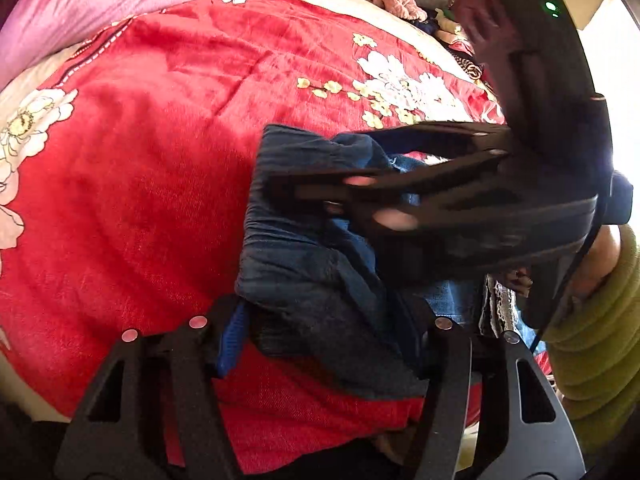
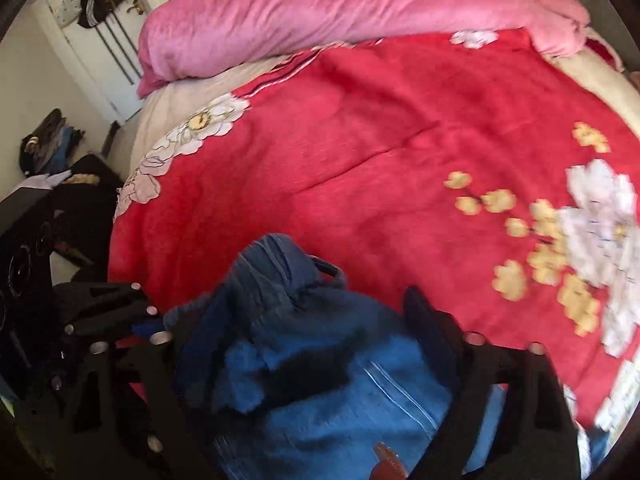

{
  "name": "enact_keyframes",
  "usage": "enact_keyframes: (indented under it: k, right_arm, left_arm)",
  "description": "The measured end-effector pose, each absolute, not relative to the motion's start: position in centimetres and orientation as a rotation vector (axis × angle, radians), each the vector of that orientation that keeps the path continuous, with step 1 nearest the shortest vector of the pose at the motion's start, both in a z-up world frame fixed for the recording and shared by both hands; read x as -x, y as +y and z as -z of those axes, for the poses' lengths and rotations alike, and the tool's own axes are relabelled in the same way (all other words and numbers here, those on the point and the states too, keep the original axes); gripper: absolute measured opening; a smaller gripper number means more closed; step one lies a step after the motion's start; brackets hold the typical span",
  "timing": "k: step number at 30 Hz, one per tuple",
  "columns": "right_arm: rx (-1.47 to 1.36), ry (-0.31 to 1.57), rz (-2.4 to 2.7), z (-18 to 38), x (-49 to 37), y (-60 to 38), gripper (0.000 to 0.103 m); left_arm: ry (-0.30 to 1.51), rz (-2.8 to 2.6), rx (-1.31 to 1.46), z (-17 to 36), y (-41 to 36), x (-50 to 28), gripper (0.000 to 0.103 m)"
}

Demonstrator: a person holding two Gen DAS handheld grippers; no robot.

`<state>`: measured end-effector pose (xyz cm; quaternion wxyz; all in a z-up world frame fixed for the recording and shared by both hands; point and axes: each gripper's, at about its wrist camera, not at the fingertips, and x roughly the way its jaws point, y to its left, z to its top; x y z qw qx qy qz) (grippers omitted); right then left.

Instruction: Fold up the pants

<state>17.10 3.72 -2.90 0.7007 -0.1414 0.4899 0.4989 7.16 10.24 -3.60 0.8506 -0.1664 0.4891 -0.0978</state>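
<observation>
The pants (image 1: 304, 240) are dark blue denim, bunched in a thick bundle above the red floral blanket (image 1: 140, 184). My left gripper (image 1: 328, 332) has its fingers spread around the near end of the bundle, with denim filling the gap. My right gripper (image 1: 288, 184) comes in from the right in the left wrist view, its two long fingers on either side of the bundle's top. In the right wrist view the pants (image 2: 320, 372) fill the space between the right gripper's (image 2: 304, 328) fingers. The left gripper (image 2: 120, 312) shows at the left there.
A pink quilt (image 2: 340, 12) lies rolled along the bed's far side. Loose clothes (image 1: 400, 0) lie at the far edge of the bed. A door with hanging bags (image 2: 96, 0) and dark items on the floor (image 2: 48, 144) are left of the bed.
</observation>
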Motion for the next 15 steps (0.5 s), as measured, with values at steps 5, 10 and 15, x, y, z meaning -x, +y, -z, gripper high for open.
enact_keyframes:
  k: [5, 10, 15]
  right_arm:
    - [0.183, 1.048, -1.188, 0.5, -16.9, 0.9, 0.027]
    - [-0.01, 0.936, -1.228, -3.8, -16.2, -6.8, 0.027]
    - [-0.089, 0.827, -1.26, -6.6, -15.5, -12.7, 0.027]
  left_arm:
    - [0.961, 0.236, 0.389, 2.4, 10.6, -6.2, 0.08]
    - [0.898, 0.334, 0.452, 0.7, 9.4, -5.1, 0.089]
    - [0.908, 0.433, 0.487, 0.8, 6.4, -6.5, 0.093]
